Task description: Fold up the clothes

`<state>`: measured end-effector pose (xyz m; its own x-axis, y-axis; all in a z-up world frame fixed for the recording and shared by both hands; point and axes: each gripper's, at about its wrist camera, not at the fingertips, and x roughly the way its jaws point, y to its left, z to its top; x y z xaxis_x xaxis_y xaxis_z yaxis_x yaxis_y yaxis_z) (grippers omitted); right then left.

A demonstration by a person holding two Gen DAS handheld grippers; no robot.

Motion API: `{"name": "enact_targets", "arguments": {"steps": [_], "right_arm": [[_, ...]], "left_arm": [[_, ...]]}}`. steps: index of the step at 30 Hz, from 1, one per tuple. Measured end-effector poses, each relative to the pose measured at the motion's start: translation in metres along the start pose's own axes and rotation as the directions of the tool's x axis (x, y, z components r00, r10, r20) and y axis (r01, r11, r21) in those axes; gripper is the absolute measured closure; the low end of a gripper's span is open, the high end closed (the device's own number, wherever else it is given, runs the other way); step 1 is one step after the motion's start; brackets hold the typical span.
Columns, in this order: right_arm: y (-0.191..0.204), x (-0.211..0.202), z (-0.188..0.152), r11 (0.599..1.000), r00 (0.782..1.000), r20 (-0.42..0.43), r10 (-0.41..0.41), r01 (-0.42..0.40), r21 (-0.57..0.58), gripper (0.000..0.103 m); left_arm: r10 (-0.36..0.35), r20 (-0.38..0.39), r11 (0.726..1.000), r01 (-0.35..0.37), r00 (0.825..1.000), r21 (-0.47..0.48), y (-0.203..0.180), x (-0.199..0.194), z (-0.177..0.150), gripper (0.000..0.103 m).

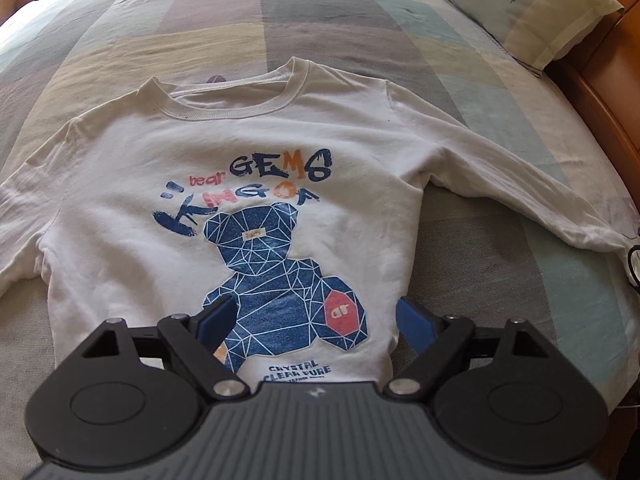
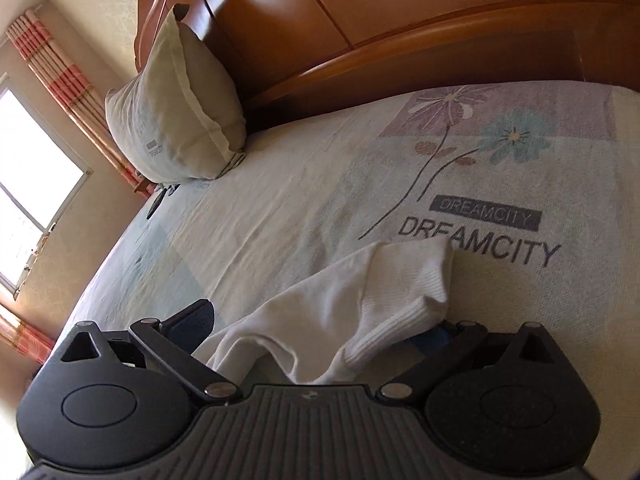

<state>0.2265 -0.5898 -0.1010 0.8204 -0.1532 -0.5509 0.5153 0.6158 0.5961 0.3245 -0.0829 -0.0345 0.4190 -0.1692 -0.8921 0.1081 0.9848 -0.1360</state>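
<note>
- The left hand-held gripper (image 1: 316,320), at the bottom of the left wrist view, stood wide open, holding nothing, over the hem of the sweatshirt (image 1: 224,184).
- The sweatshirt lay flat, front up, at mid-frame on the bed (image 1: 240,20), sleeves spread.
- A pillow (image 1: 520,4) sat upper right.
- In the right wrist view, the right hand-held gripper (image 2: 320,332) stood open around the cuff (image 2: 400,300), which draped over its right finger.

The sweatshirt (image 1: 224,184) is lying flat on the bed (image 1: 132,40) ahead of the left gripper (image 1: 316,320). Its sleeve cuff (image 2: 400,296) is lying between the right gripper's (image 2: 320,328) fingers, a pillow (image 2: 176,120) sitting ahead-left.
</note>
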Motion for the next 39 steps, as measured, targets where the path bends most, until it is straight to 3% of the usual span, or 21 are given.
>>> {"name": "enact_targets", "arguments": {"steps": [6,11,15,16,17,19,23,25,26,32,33,35,39], "right_arm": [[-0.029,-0.004,0.013,0.99,0.998,-0.014,0.066,-0.064,0.126,0.0],[-0.028,-0.007,0.01,0.994,0.998,-0.015,0.057,-0.055,0.091,0.001],[-0.024,-0.006,0.012,1.0,0.999,-0.032,0.006,-0.005,0.023,0.029],[-0.025,-0.007,0.012,1.0,0.999,-0.035,-0.006,0.007,0.005,0.043],[-0.026,-0.007,0.012,1.0,0.999,-0.041,-0.023,0.023,-0.008,0.051],[-0.03,-0.008,0.014,0.999,0.997,-0.057,-0.044,0.043,-0.026,0.082],[-0.033,-0.022,0.024,0.991,0.993,-0.029,-0.113,0.111,-0.071,0.089],[-0.033,-0.034,0.033,0.972,0.981,0.004,-0.195,0.194,-0.13,0.085],[-0.026,-0.035,0.034,0.971,0.983,0.006,-0.183,0.182,-0.153,0.083],[0.019,-0.037,0.04,0.955,0.997,0.0,-0.078,0.075,-0.286,0.074],[0.037,-0.027,0.031,0.944,0.999,-0.043,-0.033,0.017,-0.33,0.074],[0.073,-0.006,0.012,0.905,0.988,-0.144,0.057,-0.112,-0.411,0.075],[0.127,0.035,-0.037,0.794,0.96,-0.27,0.073,-0.22,-0.567,0.076]], "left_arm": [[-0.03,0.003,0.999,0.03,1.0,0.035,-0.01,0.004,-0.001,0.016],[-0.028,0.012,0.999,0.028,1.0,0.037,-0.007,0.004,0.0,0.016],[-0.026,-0.004,1.0,0.026,1.0,0.003,0.0,0.01,-0.001,0.016],[-0.028,-0.008,1.0,0.028,1.0,0.0,0.001,0.011,-0.001,0.016],[-0.028,-0.009,1.0,0.028,1.0,0.003,0.0,0.011,-0.002,0.016],[-0.03,-0.011,1.0,0.03,1.0,0.01,-0.001,0.012,-0.002,0.016],[-0.03,0.006,0.999,0.03,1.0,0.018,0.0,0.007,-0.001,0.016],[-0.029,0.014,1.0,0.029,0.999,0.007,0.003,0.005,0.001,0.016],[-0.027,0.017,1.0,0.027,0.999,0.002,0.004,0.005,0.001,0.016],[-0.03,0.033,1.0,0.03,0.999,0.008,-0.001,0.004,0.005,0.016],[-0.033,0.037,0.999,0.033,0.999,0.013,-0.003,0.003,0.004,0.016],[-0.035,0.042,0.999,0.034,0.998,0.021,-0.005,0.0,0.003,0.016],[-0.012,0.045,1.0,0.011,0.999,0.014,-0.002,-0.004,-0.005,0.016]]}}
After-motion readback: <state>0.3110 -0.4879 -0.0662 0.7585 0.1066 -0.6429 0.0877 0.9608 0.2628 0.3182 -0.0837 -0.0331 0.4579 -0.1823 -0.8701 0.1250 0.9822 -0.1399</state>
